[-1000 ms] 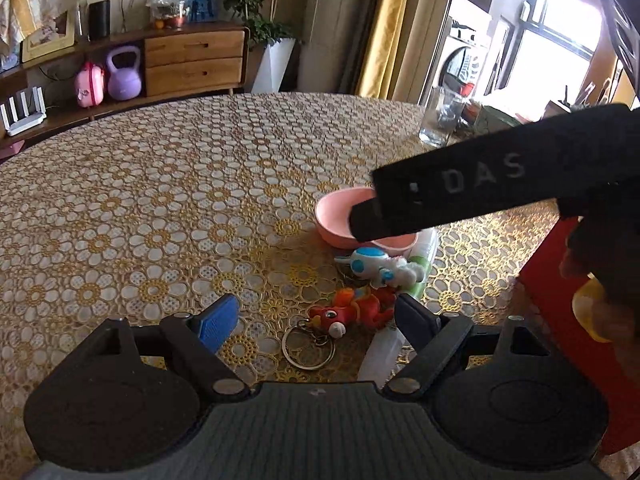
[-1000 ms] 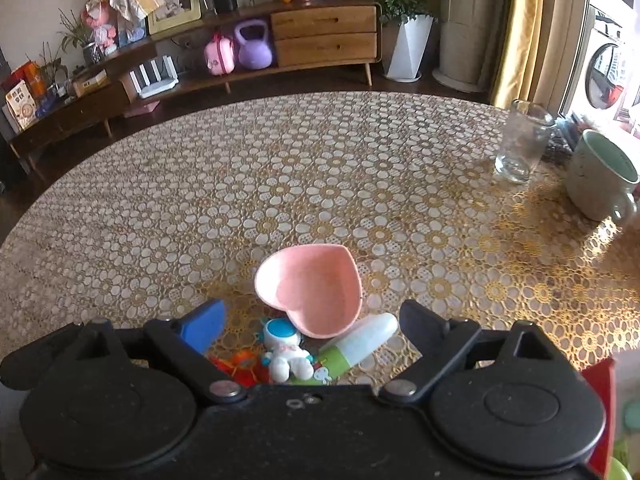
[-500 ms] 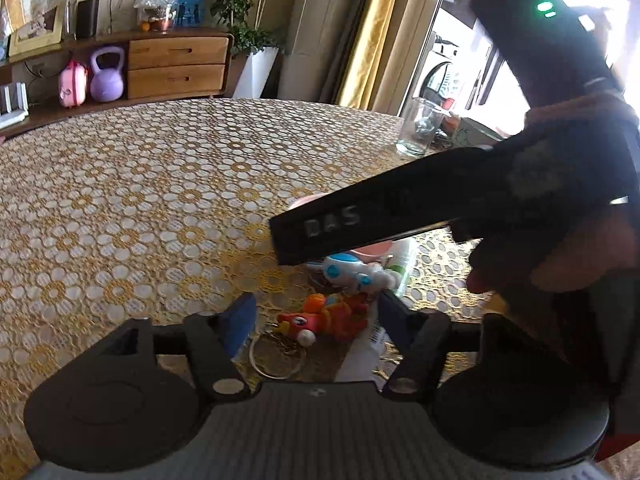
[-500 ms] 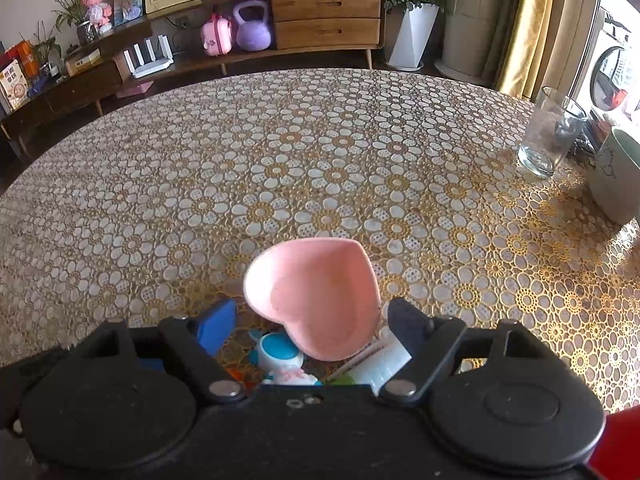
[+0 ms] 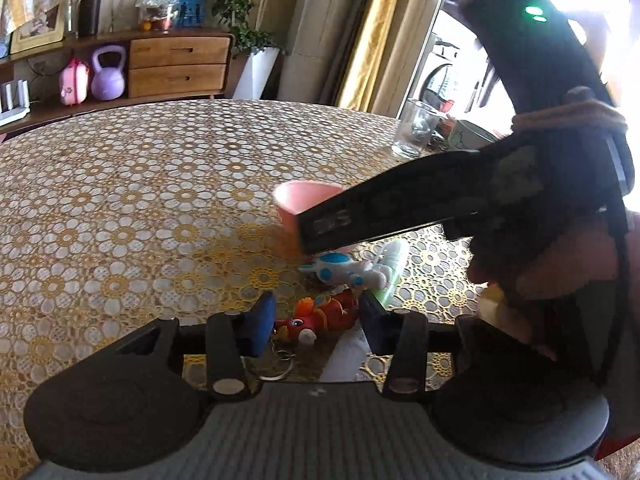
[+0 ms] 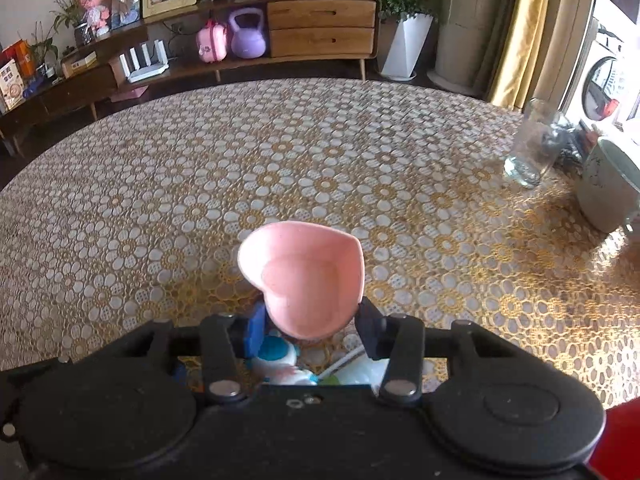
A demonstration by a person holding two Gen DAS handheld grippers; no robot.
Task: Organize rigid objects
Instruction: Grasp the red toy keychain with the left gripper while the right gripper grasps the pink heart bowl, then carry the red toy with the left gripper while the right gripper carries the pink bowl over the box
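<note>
Tablecloth point(image 6: 200, 184) was a gold-and-white floral lace pattern, glossy like plastic, over a round table. Behind it at 12 o'clock sat a low wooden sideboard point(image 6: 320, 28) with a purple kettlebell point(image 6: 247, 34) and a little pink case point(image 6: 212, 45); yellow curtains point(image 6: 524, 32) hung at 1 o'clock. A clear drinking glass point(image 6: 528, 148) and a pale green ceramic mug point(image 6: 608, 188) stood at 3 o'clock, just beside each other.

Compared with a second earlier, both sets of fingers had narrowed and the right gripper point(image 6: 312, 328) had moved in over the toys. Its fingers sat either side of the pink heart-shaped plastic bowl point(image 6: 304, 276), right against the pointed end, but I couldn't tell if they'd actually clamped it. In the left wrist view the bowl looked tipped up off the cloth.

The left gripper point(image 5: 316, 320) was partly open, holding nothing, with the orange-red fish keychain point(image 5: 316, 318) and its metal ring between the fingers down on the table. At 12 o'clock from it lay the white-and-blue plastic robot figure point(image 5: 344, 270), touching a white tube with a green band point(image 5: 394, 264).
</note>
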